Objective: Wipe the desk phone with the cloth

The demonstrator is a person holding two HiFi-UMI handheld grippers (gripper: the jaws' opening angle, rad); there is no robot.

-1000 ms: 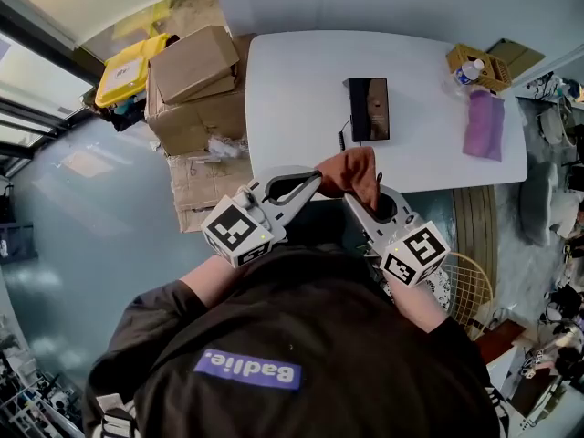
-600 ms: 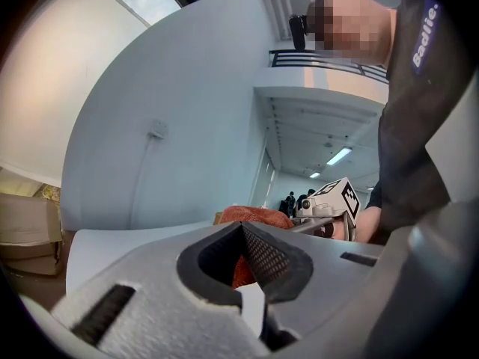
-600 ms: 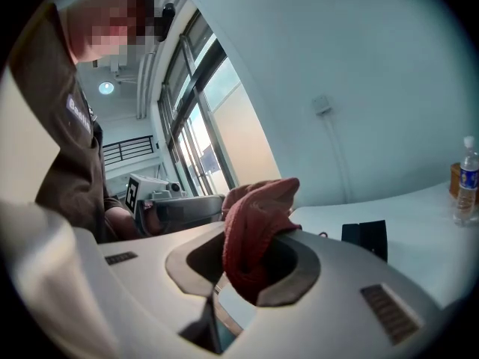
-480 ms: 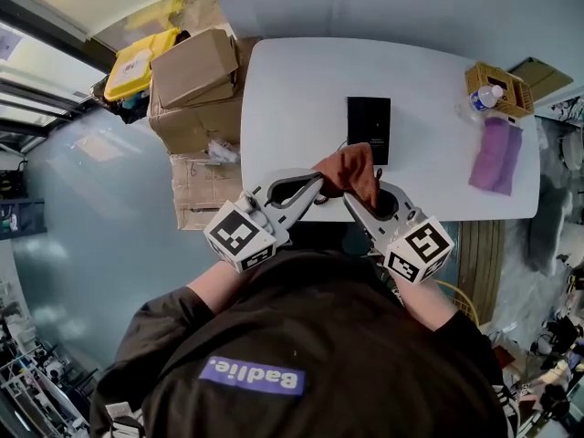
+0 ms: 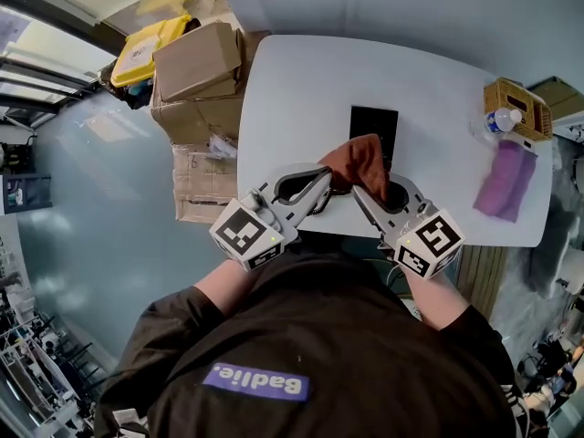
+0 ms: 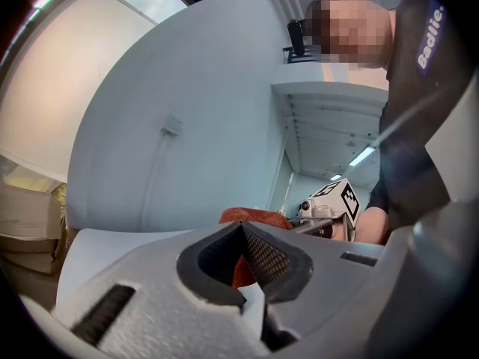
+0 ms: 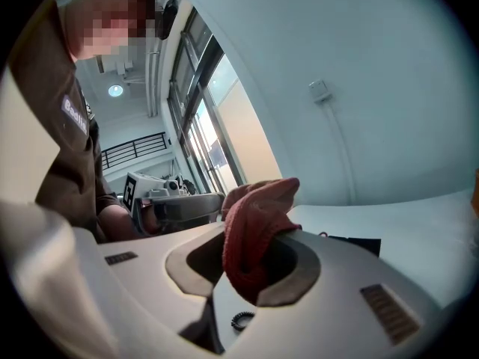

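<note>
Cloth (image 5: pixel 359 161), clamped by both left gripper (image 5: pixel 326 182) and right gripper (image 5: pixel 359 193), should meet the far phone (image 5: pixel 373 122) flat.

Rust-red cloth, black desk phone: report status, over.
Left gripper and right gripper both shut on rust-red cloth, at white table's near edge. Black desk phone just beyond, not yet wiped. Nothing between.

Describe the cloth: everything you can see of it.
The cloth is rust-red, looped like terry, and bunched into a soft wad. The right gripper clamps one fold between its jaws, and the left gripper pinches its other side. It is held over the near edge of the white table, just before the black desk phone.
</note>
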